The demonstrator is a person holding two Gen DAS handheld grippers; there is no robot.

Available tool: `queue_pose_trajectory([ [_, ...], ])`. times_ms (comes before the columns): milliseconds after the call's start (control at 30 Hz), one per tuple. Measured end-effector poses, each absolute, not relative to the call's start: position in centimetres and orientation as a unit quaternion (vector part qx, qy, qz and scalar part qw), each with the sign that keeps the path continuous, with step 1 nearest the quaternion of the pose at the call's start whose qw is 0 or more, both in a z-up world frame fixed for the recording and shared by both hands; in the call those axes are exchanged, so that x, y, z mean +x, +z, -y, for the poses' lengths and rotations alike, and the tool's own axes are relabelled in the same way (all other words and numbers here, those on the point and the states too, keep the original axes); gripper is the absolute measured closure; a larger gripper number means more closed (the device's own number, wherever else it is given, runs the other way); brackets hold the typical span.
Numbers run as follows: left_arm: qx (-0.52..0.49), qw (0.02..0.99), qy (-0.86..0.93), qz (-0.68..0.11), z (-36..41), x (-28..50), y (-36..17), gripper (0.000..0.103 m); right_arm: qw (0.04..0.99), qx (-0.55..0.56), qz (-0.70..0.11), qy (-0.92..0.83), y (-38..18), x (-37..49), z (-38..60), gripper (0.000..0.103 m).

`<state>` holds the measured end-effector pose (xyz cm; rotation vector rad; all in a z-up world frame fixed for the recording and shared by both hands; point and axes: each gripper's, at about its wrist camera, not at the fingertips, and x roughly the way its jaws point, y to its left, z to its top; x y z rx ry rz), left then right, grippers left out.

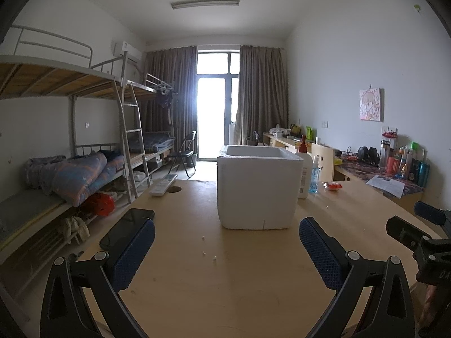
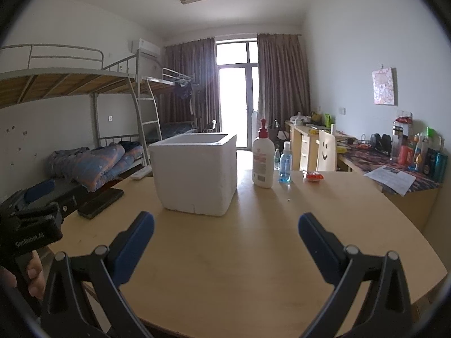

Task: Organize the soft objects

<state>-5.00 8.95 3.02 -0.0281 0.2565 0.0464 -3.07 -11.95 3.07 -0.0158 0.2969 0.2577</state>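
A white foam box (image 1: pixel 258 187) (image 2: pixel 196 173) stands open-topped on the wooden table (image 1: pixel 225 267) (image 2: pixel 239 253), ahead of both grippers. A small red-orange packet (image 1: pixel 332 186) (image 2: pixel 313 177) lies at the table's far right. My left gripper (image 1: pixel 227 253) is open above the near table, nothing between its blue pads. My right gripper (image 2: pixel 225 242) is also open and empty, to the right of the left one. Each gripper shows at the edge of the other's view. The inside of the box is hidden.
A white pump bottle (image 2: pixel 263 159) and a blue sanitizer bottle (image 2: pixel 285 166) stand right of the box. A black phone (image 1: pixel 126 224) and a white remote (image 1: pixel 163 185) lie at left. Bunk beds (image 1: pixel 70 140) fill the left, a cluttered desk (image 2: pixel 394 163) the right.
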Motion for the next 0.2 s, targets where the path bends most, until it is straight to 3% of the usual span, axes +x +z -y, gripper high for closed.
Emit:
queue_pose_trajectory([
  [200,-0.012,0.992,0.019,-0.127,-8.88,-5.03,2.85,0.001,0.980,-0.012,-0.150,0.131,2.97,-2.97,11.78,0.000],
])
